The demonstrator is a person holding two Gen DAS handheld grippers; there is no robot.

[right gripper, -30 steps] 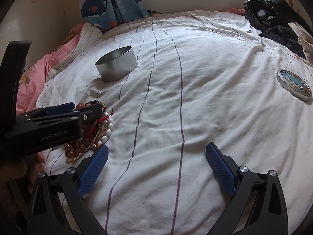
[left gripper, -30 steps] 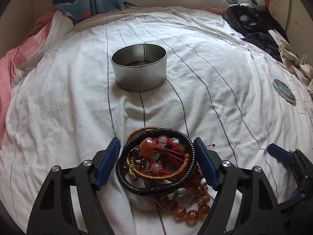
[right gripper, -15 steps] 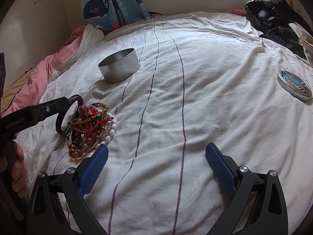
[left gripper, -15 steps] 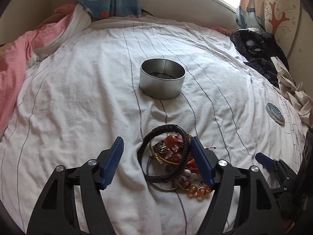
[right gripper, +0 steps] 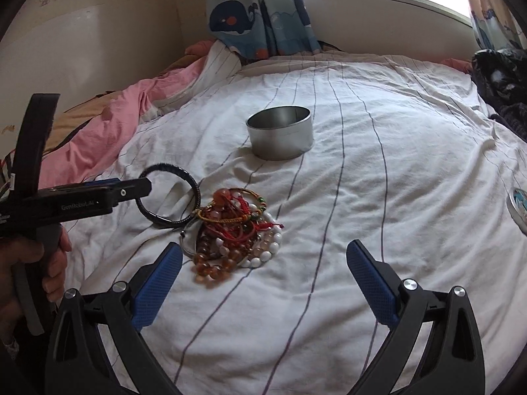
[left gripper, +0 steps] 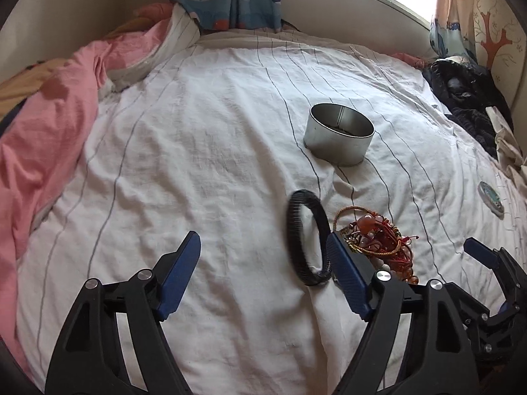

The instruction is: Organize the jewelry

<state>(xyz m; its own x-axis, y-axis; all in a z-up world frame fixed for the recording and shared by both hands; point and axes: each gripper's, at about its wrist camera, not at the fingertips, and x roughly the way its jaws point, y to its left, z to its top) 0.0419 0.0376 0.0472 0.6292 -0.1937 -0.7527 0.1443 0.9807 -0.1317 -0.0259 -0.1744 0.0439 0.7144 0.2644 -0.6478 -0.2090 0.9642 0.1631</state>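
A pile of bracelets and beads [left gripper: 375, 240] [right gripper: 235, 233] lies on the white striped bedsheet. A black braided bracelet [left gripper: 308, 237] [right gripper: 171, 197] hangs looped on the right finger of my left gripper [left gripper: 263, 273], lifted and tilted beside the pile. The left gripper's jaws stand wide open. It shows from the side in the right wrist view [right gripper: 98, 194]. My right gripper [right gripper: 263, 283] is open and empty, low over the sheet just in front of the pile. A round silver tin [left gripper: 339, 138] [right gripper: 280, 131] stands open beyond the pile.
A pink blanket [left gripper: 42, 138] is bunched at the left. Dark clothes [left gripper: 467, 98] lie at the right. A small round lid [left gripper: 490, 196] [right gripper: 518, 204] lies on the sheet at the right. Whale-print curtains [right gripper: 260, 16] hang behind the bed.
My left gripper has drawn back, risen and swung left, pulling the black bracelet off the pile on its right finger. The right gripper's view has tilted up and shifted toward the pile.
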